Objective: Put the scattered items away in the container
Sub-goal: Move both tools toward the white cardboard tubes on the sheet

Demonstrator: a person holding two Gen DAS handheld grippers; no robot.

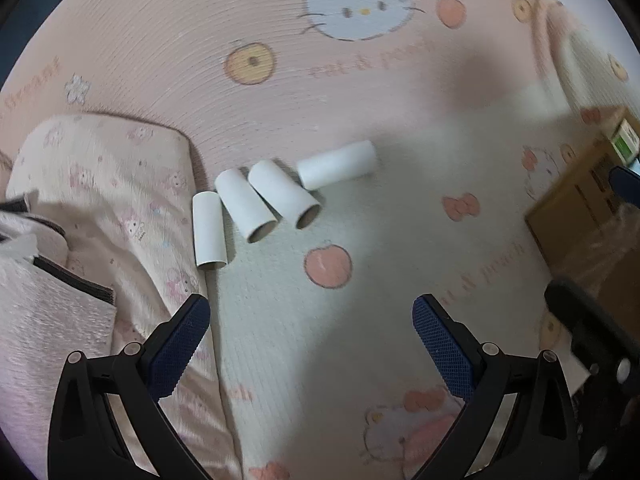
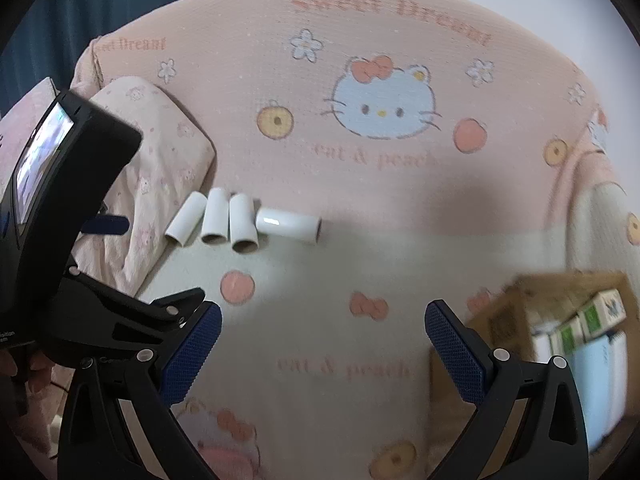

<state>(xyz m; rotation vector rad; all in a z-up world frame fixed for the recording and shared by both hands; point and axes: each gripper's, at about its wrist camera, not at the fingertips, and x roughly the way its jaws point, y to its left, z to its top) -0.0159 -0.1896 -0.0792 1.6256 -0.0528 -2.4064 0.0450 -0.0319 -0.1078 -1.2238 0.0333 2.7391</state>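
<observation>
Left tongs: the left tongs (image 1: 311, 320) stand wide open with nothing between the blue pads — they hang over the bed sheet (image 1: 360, 300), tilted steeply down.
Right tongs: the right tongs (image 2: 323, 324) are spread wide too and empty, above the pale part of the sheet.
Left tongs in the right view: the black body of the left tool, with a small lit screen (image 2: 40, 156), fills the left edge.
Container: a brown cardboard box (image 2: 532, 304) sits at the right, near the right tongs; small green-and-white cartons (image 2: 600, 314) and pale packets lie inside, blurred. In the left view the same box (image 1: 576, 196) shows at the right edge.
Rolls: four white cardboard tubes (image 1: 280, 196) lie on the sheet beyond both tongs, well apart from the box.
Left three: tube one (image 1: 209, 230), tube two (image 1: 245, 204) and tube three (image 1: 282, 192) lie side by side, close together, open ends toward the camera.
Fourth: tube four (image 1: 338, 164) lies crosswise at the right end of the row, just beside tube three; whether they touch I cannot tell.
Pillow: a pink patterned pillow (image 1: 104, 184) rests left of the tubes — the nearest tube lies just beside its edge.
Far: a cartoon cat print (image 1: 360, 4) and peach motifs cover the pink sheet behind.
</observation>
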